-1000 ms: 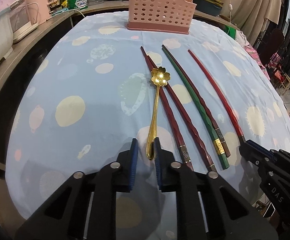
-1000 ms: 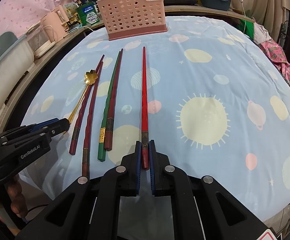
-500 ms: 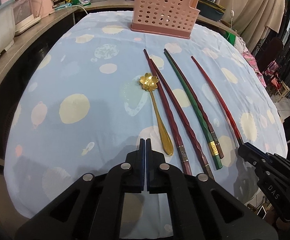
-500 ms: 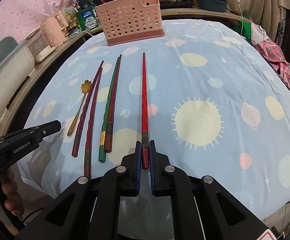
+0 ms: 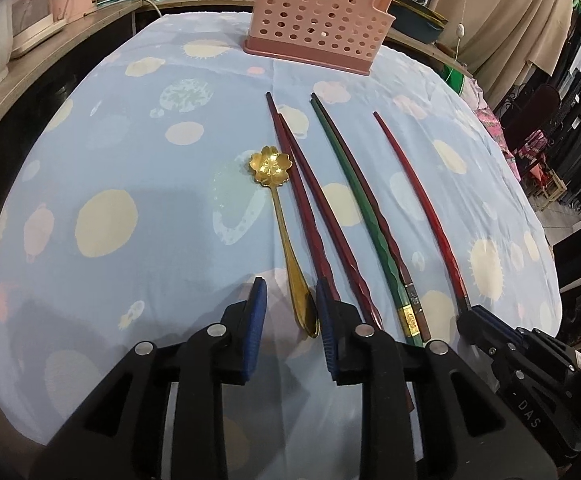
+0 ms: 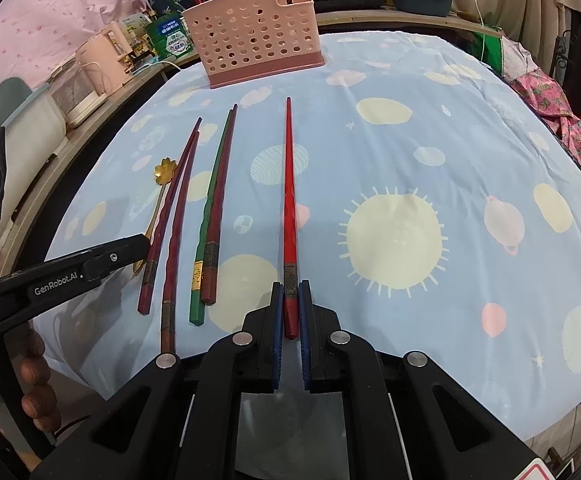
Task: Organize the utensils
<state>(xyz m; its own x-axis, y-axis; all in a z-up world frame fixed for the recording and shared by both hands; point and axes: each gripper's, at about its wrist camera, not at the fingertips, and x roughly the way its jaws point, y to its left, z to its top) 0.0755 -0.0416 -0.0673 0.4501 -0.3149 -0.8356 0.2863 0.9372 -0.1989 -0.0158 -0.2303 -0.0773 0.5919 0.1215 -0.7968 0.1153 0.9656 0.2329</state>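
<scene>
Around the spoon handle [image 5: 296,280], left tool [image 5: 288,308] reopening.

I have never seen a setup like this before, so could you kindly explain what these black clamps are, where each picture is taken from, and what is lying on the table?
There is no robot here: a person holds a two-finger gripper in each hand, and a fisheye camera on each looks forward along its fingers. One picture comes from the left gripper, the other from the right gripper.

A table under a blue patterned cloth carries a gold flower-shaped spoon, two dark red chopsticks, a green chopstick beside a brown one, and a bright red chopstick. A pink perforated utensil holder stands at the far end.

The right gripper is shut on the bright red chopstick's near end. The left gripper's jaws are opening, with the spoon's handle end between them but not pinched.
</scene>
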